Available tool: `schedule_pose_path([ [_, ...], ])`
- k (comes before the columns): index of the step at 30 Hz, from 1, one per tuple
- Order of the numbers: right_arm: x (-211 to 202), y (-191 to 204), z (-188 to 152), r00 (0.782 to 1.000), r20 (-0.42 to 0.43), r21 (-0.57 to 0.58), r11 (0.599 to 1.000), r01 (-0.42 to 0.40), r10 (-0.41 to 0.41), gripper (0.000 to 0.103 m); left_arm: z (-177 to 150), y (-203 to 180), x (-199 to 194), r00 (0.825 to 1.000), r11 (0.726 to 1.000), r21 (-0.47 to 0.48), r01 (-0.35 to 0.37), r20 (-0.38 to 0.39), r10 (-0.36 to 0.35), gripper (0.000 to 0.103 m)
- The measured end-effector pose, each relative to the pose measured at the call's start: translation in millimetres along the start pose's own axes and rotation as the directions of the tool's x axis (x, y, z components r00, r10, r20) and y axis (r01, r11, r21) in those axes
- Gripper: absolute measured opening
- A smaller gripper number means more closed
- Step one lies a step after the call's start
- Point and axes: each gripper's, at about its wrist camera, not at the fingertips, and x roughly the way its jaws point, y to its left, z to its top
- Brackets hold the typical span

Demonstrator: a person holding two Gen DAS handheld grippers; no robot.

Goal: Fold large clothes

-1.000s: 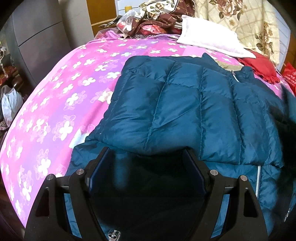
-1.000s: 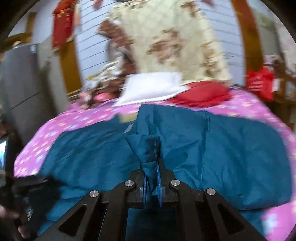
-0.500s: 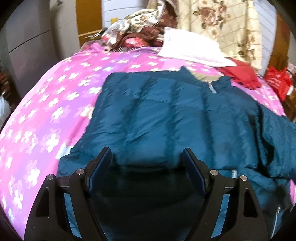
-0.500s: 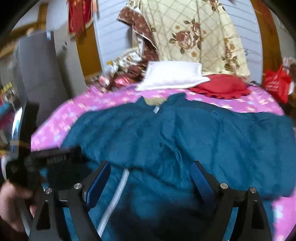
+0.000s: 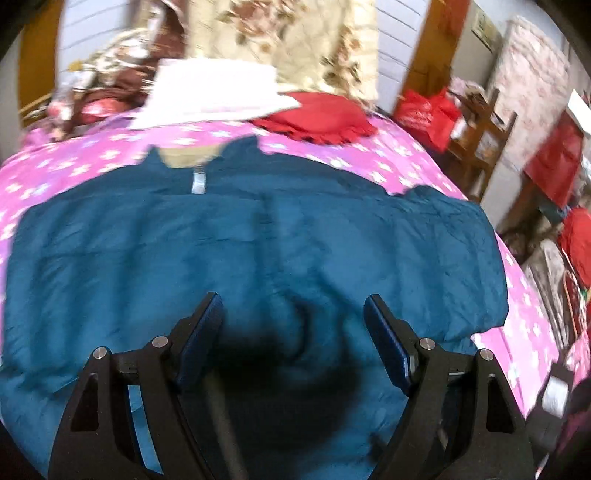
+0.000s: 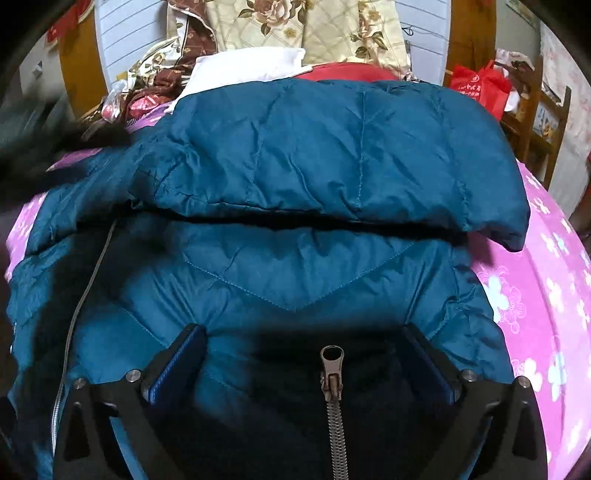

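Left gripper (image 5: 293,317): jaws held wide apart, nothing clamped, hovering over teal down jacket (image 5: 258,258). Jacket spread across pink floral bedsheet (image 5: 424,162), collar toward white pillow (image 5: 218,92) and red cloth (image 5: 317,116). Right gripper (image 6: 304,354): jaws opening, pads clear of fabric, jacket's zipper pull (image 6: 332,365) lying between them. Quilted sleeve folded across jacket body just ahead.

A pink flowered bedspread (image 5: 369,155) stretches ahead of the gripper. Farther ahead lie a white pillow (image 5: 214,92) and a red cloth (image 5: 317,118), with a floral quilt (image 6: 303,29) behind and a red bag (image 6: 480,88) to the right.
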Motion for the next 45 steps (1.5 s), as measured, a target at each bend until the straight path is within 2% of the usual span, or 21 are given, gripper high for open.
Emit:
schedule_pose_path([
  [3, 0, -2, -2, 1.000, 0.000, 0.000, 1.000, -0.001, 0.001, 0.103, 1, -2, 40, 0.994, 0.999, -0.005, -0.052, -0.100, 0.051, 0.079],
  [5, -2, -5, -3, 1.000, 0.000, 0.002, 1.000, -0.004, 0.004, 0.103, -1, 4, 51, 0.995, 0.998, -0.041, -0.052, -0.092, 0.048, 0.076],
  [6, -2, -6, -3, 1.000, 0.000, 0.003, 1.000, -0.005, 0.005, 0.103, -1, 6, 50, 0.995, 0.997, -0.055, -0.046, -0.089, 0.041, 0.049],
  [8, -2, -7, -2, 1.000, 0.001, 0.004, 1.000, -0.007, 0.007, 0.103, 0, 11, 42, 0.997, 0.994, -0.111, 0.003, -0.081, -0.012, 0.011],
  [9, 1, -1, 4, 1.000, 0.000, 0.004, 1.000, -0.007, 0.007, 0.103, 1, 15, 34, 0.996, 0.987, -0.156, 0.038, -0.074, -0.050, 0.009],
  [11, 1, -3, 4, 1.000, 0.000, 0.004, 1.000, -0.006, 0.006, 0.103, 1, 16, 19, 0.996, 0.984, -0.160, 0.072, -0.042, -0.080, 0.008],
  [14, 1, -4, 5, 1.000, 0.000, 0.004, 1.000, -0.006, 0.006, 0.103, 4, 10, -12, 0.997, 0.990, -0.115, 0.079, 0.026, -0.076, 0.008],
  [22, 2, -2, 6, 1.000, 0.000, 0.003, 1.000, 0.001, -0.001, 0.103, -5, 46, -86, 0.984, 0.982, -0.148, 0.116, 0.153, -0.094, 0.007],
  [26, 1, -4, 7, 1.000, 0.000, 0.005, 1.000, -0.001, 0.001, 0.103, -13, 79, -117, 0.978, 0.986, -0.157, 0.059, 0.205, -0.025, 0.007],
  [28, 1, -4, 7, 1.000, 0.000, 0.005, 1.000, -0.001, 0.001, 0.103, -19, 101, -122, 0.980, 0.984, -0.178, 0.024, 0.198, 0.012, 0.007],
  [32, 2, -2, 6, 1.000, 0.000, 0.005, 1.000, 0.000, 0.000, 0.103, -38, 145, -108, 0.987, 0.973, -0.230, -0.032, 0.148, 0.068, 0.007],
  [35, 1, -3, 6, 1.000, 0.000, 0.006, 1.000, -0.002, 0.002, 0.103, -53, 172, -88, 0.981, 0.945, -0.292, -0.150, 0.072, 0.178, 0.012],
  [37, 2, 2, 3, 1.000, 0.000, 0.008, 1.000, -0.006, 0.006, 0.103, -58, 180, -84, 0.970, 0.920, -0.330, -0.211, 0.048, 0.239, 0.021],
  [38, 1, 1, 3, 1.000, 0.000, 0.013, 1.000, -0.011, 0.011, 0.103, -62, 184, -87, 0.962, 0.907, -0.349, -0.237, 0.046, 0.269, 0.028],
  [39, -1, -2, 5, 1.000, 0.004, 0.022, 1.000, -0.017, 0.017, 0.103, -63, 185, -92, 0.947, 0.886, -0.371, -0.276, 0.054, 0.318, 0.031],
  [40, -7, -7, 6, 0.999, 0.032, 0.057, 0.998, -0.026, 0.025, 0.103, -63, 184, -100, 0.920, 0.862, -0.389, -0.326, 0.078, 0.384, 0.033],
  [41, -14, -13, 8, 0.997, 0.075, 0.092, 0.995, -0.036, 0.029, 0.103, -59, 180, -110, 0.886, 0.834, -0.402, -0.377, 0.106, 0.452, 0.041],
  [42, -19, -17, 10, 0.994, 0.106, 0.113, 0.993, -0.043, 0.031, 0.103, -59, 177, -116, 0.864, 0.817, -0.412, -0.403, 0.122, 0.488, 0.054],
  [43, -24, -21, 12, 0.990, 0.135, 0.130, 0.990, -0.048, 0.030, 0.103, -55, 171, -126, 0.831, 0.794, -0.431, -0.428, 0.157, 0.533, 0.060],
  [44, -30, -26, 14, 0.986, 0.164, 0.151, 0.988, -0.042, 0.017, 0.103, -53, 167, -132, 0.814, 0.789, -0.439, -0.430, 0.188, 0.549, 0.067],
  [45, -33, -28, 14, 0.983, 0.182, 0.165, 0.986, -0.037, 0.006, 0.103, -50, 159, -138, 0.795, 0.793, -0.436, -0.426, 0.238, 0.558, 0.069],
])
